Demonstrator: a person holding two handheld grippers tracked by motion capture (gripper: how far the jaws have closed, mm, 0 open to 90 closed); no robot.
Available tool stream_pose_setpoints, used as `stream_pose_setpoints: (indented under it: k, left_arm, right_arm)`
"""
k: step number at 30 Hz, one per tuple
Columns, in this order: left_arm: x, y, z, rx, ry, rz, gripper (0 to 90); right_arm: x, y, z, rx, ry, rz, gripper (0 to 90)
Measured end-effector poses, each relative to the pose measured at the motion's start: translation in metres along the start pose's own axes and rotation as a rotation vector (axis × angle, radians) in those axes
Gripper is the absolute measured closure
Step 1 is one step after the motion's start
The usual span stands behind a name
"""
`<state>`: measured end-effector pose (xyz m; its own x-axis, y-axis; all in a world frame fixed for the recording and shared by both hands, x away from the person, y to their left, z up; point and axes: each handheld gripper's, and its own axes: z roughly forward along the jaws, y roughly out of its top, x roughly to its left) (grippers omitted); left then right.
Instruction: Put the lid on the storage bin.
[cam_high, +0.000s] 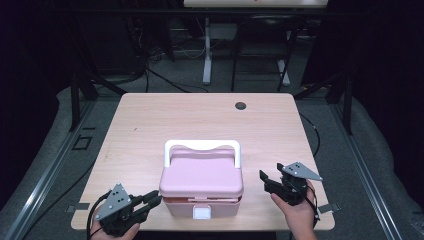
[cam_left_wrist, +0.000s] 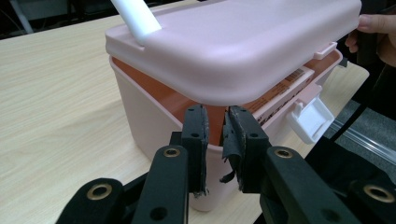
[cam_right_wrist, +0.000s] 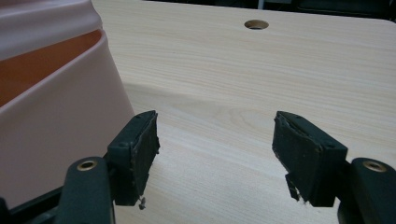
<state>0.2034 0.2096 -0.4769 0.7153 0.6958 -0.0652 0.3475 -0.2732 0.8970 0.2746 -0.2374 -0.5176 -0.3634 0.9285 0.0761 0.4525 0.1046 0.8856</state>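
Here, rounded glossy pink plastic box (cam_high: 201, 182)

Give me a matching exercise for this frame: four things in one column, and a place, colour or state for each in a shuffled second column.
1. box lid
2. latch
3. left gripper
4. right gripper

A. jaws wide apart over bare table
B. white, hanging at the box's front
C. pink, raised ajar above the box
D. jaws nearly together at the box's rim

Pairs: 1-C, 2-B, 3-D, 4-A
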Motion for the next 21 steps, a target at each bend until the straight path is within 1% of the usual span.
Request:
stream_pose_setpoints:
  k: [2,5,9,12,15,16,21]
  left_arm:
    - [-0.0005,-0.0014,0.0003,0.001,-0.003,-0.003,76.9]
    - [-0.001,-0.0032,0.0011,0.012,0.0,0.003,77.4]
    - [-0.0014,-0.0055,0.0022,0.015,0.001,-0.003,77.6]
    - [-0.0013,-0.0062,0.002,0.022,0.0,0.007,77.9]
    - [-0.0017,-0.0074,0.0029,0.02,0.001,0.001,77.8]
    - [-0.0011,-0.0077,0.003,0.023,0.0,0.008,77.8]
    - [-0.0016,-0.0092,0.0028,0.027,-0.001,-0.004,77.7]
  right_arm:
    - [0.0004,-0.0001,0.0003,0.001,0.002,0.0,30.7]
    - [0.0006,-0.0004,0.0007,0.004,0.001,-0.002,30.7]
    - [0.0005,-0.0008,0.0013,0.002,0.002,-0.004,30.7]
    - [0.0004,-0.0009,0.0013,0.003,0.002,-0.003,30.7]
    - [0.0004,-0.0011,0.0015,0.007,0.002,-0.001,30.7]
    - [0.0006,-0.0011,0.0015,0.009,0.003,0.0,30.7]
    - [0.0003,-0.0014,0.0018,0.011,-0.001,-0.005,30.7]
